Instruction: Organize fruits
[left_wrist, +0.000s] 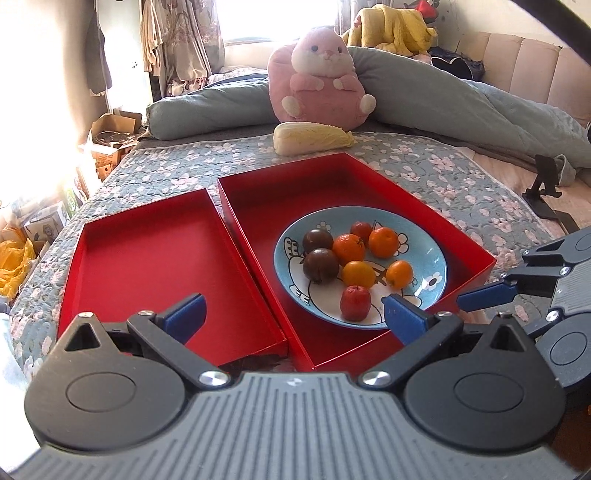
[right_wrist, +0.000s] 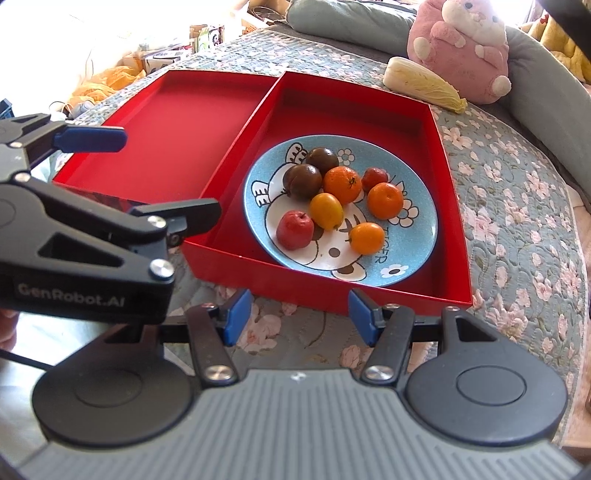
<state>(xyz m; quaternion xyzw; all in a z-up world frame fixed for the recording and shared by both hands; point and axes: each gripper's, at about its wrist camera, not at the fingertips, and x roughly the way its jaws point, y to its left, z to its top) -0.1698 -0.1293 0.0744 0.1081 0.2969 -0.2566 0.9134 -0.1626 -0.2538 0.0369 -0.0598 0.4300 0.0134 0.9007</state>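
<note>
Eight small fruits sit bunched on the blue plate (right_wrist: 417, 206), which lies in the deeper red box (right_wrist: 448, 206) on the quilted bed (right_wrist: 517, 229). Touching that box on its left is the shallow red tray (right_wrist: 173, 122), with nothing visible in it. Whether the fruits are gathered here for good or are due to be shared out to the tray, this scene fits either.

From the right claw (right_wrist: 300, 317) the plate lies at about 12 o'clock, just past the box's near wall; both blue pads stand apart, gripping nothing. From the left claw (left_wrist: 293, 315) the plate lies at about 1 o'clock and the tray at 11; it too is spread wide and holds nothing, its right pad in line with the plate's near rim. The red fruit (right_wrist: 294, 229) is the nearest piece to both claws. My judgement is that the right claw faces the pile more squarely, while the left claw is better placed for the tray.

The fruits are round and smooth, without a long axis: two dark purple ones (right_wrist: 303, 180), four orange ones (right_wrist: 342, 184), two red. They would roll on the glazed, shallow plate, so a pinch needs to close across the middle. The box walls look like thin, glossy card with sharp corners.
</note>
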